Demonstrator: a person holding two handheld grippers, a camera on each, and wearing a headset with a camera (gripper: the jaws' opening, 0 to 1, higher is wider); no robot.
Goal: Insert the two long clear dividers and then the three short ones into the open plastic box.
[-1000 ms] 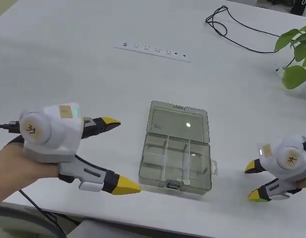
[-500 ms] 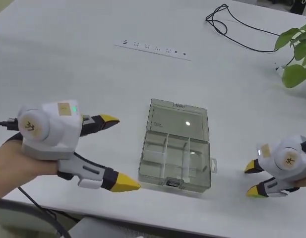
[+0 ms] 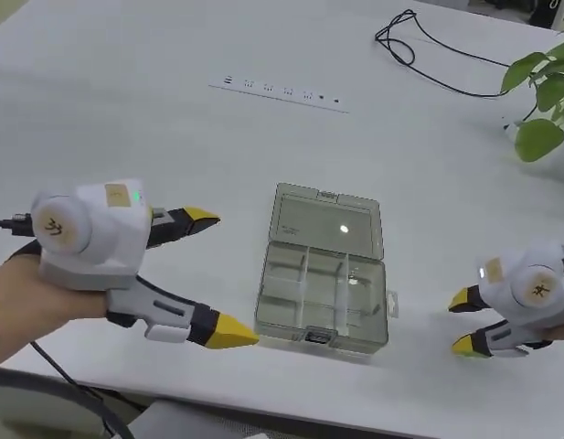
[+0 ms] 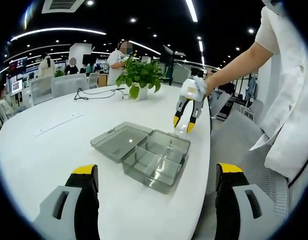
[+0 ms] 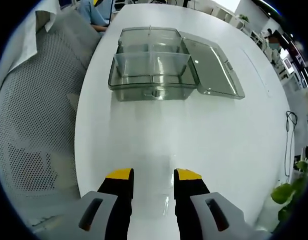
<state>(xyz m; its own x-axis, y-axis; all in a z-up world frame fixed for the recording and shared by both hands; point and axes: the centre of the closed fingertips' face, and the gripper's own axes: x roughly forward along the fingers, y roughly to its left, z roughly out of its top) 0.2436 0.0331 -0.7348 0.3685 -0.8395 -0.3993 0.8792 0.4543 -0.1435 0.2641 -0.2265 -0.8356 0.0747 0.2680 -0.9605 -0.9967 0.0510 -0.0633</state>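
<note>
In the head view the plastic box (image 3: 323, 306) sits on the white bench (image 3: 126, 110) near its front edge, its lid (image 3: 329, 222) laid open flat behind it; clear dividers (image 3: 344, 291) stand inside, splitting the tray into compartments; the left hand-held gripper (image 3: 216, 276) hovers just left of the box, jaws spread wide with nothing between them; the right hand-held gripper (image 3: 462, 322) hangs to the right, apart from the box, its yellow tips parted and empty; a power strip (image 3: 277, 93), a black cable (image 3: 428, 46) and a plant (image 3: 542, 91) lie farther back.

In the left gripper view the left hand-held gripper (image 4: 156, 170) is spread wide around the sight of the box (image 4: 158, 157); the right hand-held gripper (image 4: 183, 125) points down just beyond the box's far side.

In the right gripper view the right hand-held gripper (image 5: 153, 175) shows a narrow empty gap; the box (image 5: 151, 70) lies ahead, well apart, beside a mesh chair (image 5: 34, 125).
</note>
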